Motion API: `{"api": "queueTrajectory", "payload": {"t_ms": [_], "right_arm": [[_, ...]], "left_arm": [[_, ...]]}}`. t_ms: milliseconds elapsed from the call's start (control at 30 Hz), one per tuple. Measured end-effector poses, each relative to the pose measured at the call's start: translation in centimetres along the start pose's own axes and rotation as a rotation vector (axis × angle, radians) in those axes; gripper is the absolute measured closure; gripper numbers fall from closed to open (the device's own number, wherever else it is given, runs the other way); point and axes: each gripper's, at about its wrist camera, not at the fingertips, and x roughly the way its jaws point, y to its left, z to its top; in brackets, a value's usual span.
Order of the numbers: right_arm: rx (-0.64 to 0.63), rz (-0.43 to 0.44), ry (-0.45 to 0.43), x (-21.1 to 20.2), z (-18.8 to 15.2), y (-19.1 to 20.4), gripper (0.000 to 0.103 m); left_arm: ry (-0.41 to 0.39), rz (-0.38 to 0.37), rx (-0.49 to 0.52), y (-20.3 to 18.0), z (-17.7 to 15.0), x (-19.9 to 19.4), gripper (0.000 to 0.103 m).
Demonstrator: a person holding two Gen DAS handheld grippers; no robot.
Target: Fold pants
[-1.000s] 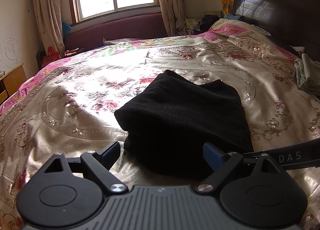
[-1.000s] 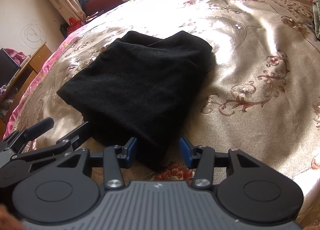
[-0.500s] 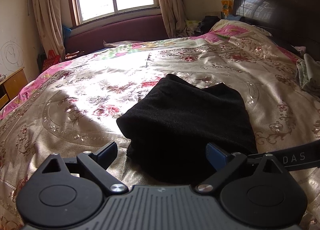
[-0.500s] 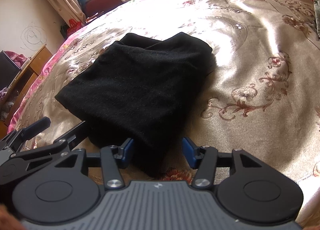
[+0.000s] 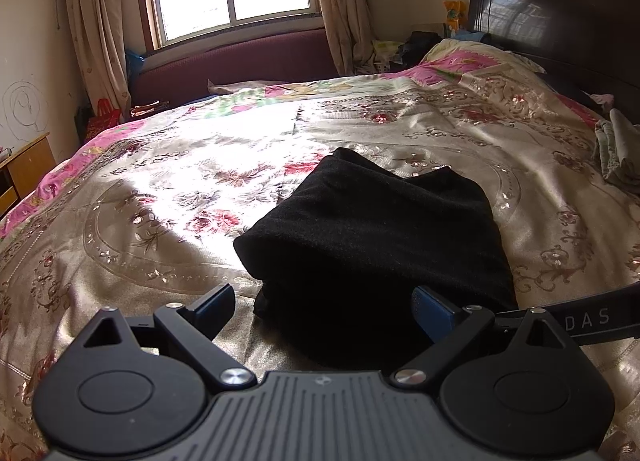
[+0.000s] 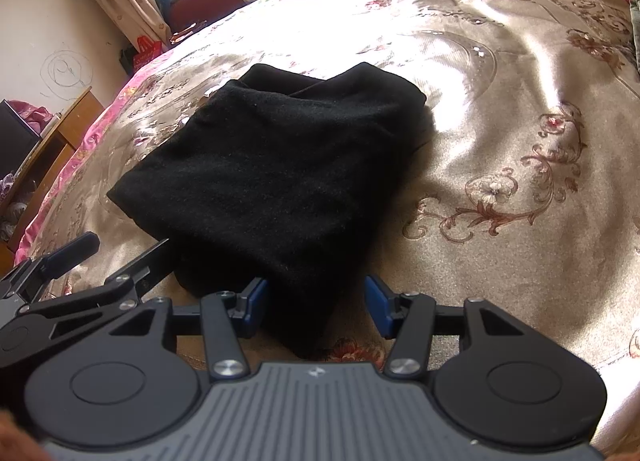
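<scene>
Black pants [image 5: 372,229] [image 6: 272,165] lie folded into a thick rectangular bundle in the middle of the flowered bed cover [image 5: 160,201] [image 6: 520,121]. My left gripper [image 5: 323,303] is open wide at the bundle's near edge, one finger on either side of the bundle's left corner. My right gripper [image 6: 316,297] is open too. The bundle's near right corner sits between its blue pads [image 6: 376,297], which do not press on the cloth. The left gripper's fingers [image 6: 68,257] show at the left of the right wrist view, beside the pants.
A dark headboard [image 5: 560,21] and pillows close the bed's right end. A crumpled greenish garment [image 5: 616,153] lies near the right edge. A maroon bench [image 5: 240,61] stands under the window, and a wooden cabinet [image 5: 28,165] [image 6: 60,129] beside the bed's left side.
The right gripper's jaws have spread a little wider around the pants' near corner. The pants and the left gripper have stayed where they were.
</scene>
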Motion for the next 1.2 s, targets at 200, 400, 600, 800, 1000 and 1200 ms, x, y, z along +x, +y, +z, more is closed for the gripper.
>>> {"api": "queueTrajectory", "payload": {"t_ms": [200,400,600,800,1000,1200], "right_arm": [[0.005,0.001,0.004,0.2,0.1,0.0,0.049],[0.006,0.002,0.011,0.4,0.3,-0.1,0.049],[0.009,0.017,0.006,0.3,0.6,-0.4,0.045],[0.055,0.075,0.015,-0.1,1.3,-1.6,0.042],[-0.007,0.113,-0.093,-2.7,3.6,-1.8,0.027],[0.159,0.140,0.044,4.8,5.7,-4.7,0.027]], "left_arm": [[0.003,-0.002,0.002,0.0,0.2,0.4,0.000],[0.006,-0.006,0.000,0.1,0.5,0.7,0.000],[-0.003,0.003,0.012,0.6,0.4,0.4,0.000],[-0.046,-0.001,-0.014,3.2,1.7,-0.1,0.000],[-0.070,-0.085,-0.031,5.9,4.7,1.9,0.000],[0.111,-0.243,0.114,5.1,6.1,10.0,0.000]]}}
